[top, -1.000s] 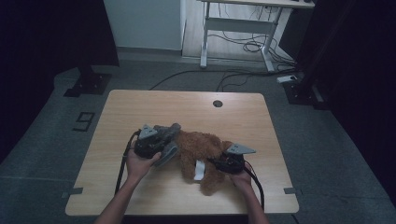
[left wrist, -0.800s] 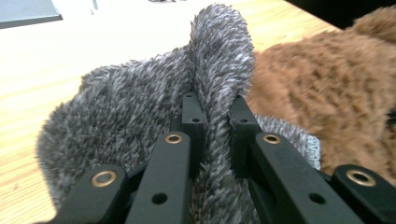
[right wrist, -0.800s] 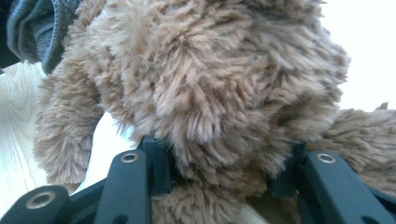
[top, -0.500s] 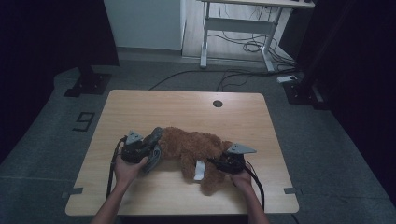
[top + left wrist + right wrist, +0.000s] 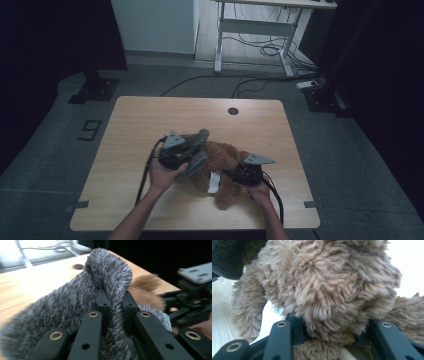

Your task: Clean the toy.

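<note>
While gripping from both sides: left gripper (image 5: 113,302) clamped on grey fuzzy fabric (image 5: 75,302), right gripper (image 5: 332,332) clenched around brown plush toy (image 5: 225,165) near front of table (image 5: 150,115). Goal unstated; seemingly midway, grey piece not yet settled.

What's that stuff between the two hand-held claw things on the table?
In the high view, a brown plush toy lies between the left gripper and the right gripper. Its grey furry part sits pinched in the left one's jaws.

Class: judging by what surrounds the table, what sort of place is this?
Probably a lab or recording studio: a lone wooden table on grey floor, dark curtains at the sides, and loose cables under a desk frame behind.
</note>
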The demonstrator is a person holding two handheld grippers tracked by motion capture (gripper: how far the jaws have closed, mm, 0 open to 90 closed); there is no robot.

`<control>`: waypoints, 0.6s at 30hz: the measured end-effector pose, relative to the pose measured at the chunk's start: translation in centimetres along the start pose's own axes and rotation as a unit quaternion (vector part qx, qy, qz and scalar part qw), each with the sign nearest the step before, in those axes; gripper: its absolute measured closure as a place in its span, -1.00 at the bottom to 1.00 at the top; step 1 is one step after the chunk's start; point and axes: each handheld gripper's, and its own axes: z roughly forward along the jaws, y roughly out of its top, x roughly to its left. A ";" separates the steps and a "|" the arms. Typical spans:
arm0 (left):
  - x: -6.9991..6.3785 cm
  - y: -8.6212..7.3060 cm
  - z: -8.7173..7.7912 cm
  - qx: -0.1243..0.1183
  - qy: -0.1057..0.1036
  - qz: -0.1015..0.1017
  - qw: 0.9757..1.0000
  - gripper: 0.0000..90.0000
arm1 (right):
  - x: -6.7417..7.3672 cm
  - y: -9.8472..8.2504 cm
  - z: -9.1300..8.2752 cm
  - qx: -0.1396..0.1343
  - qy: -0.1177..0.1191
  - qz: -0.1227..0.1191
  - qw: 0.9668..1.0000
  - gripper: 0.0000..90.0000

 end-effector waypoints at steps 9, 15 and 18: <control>-2.5 -1.0 5.0 0.039 -0.014 0.007 0.999 0.79 | -0.2 -0.2 -0.1 0.003 0.002 0.008 1.000 0.18; -0.8 -1.1 3.4 0.039 0.012 0.005 0.999 0.79 | -0.1 -0.1 0.0 0.002 0.001 0.002 1.000 0.18; 0.2 -1.4 1.8 0.042 0.052 0.021 0.998 0.79 | -0.1 -0.1 -0.1 0.003 0.003 0.004 1.000 0.18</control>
